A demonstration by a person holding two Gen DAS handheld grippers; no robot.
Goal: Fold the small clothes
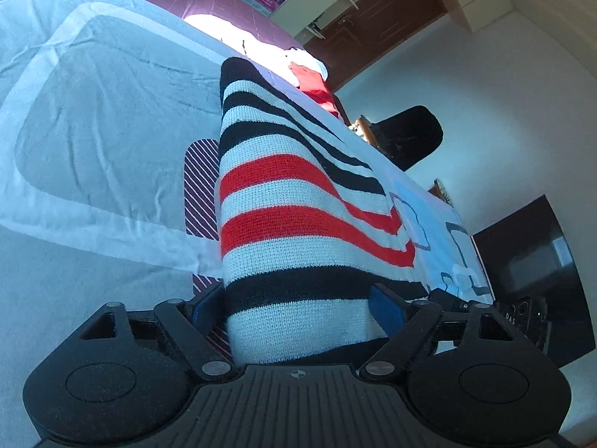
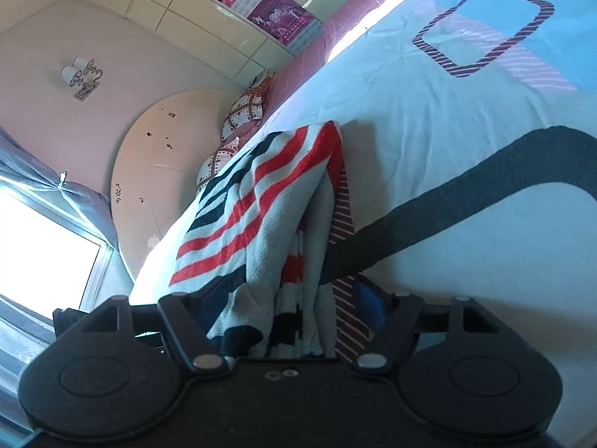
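Gripping the red, black and white striped knitted garment (image 1: 298, 201) in both left tongs (image 1: 298, 310) and right tongs (image 2: 287, 317), you hold it above the pale patterned bed cover (image 2: 429, 142), its length running straight ahead.

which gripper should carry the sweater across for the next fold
Left, probably: the left hand-held gripper holds the sweater flat at one edge, while the right hand-held gripper has bunched layers.
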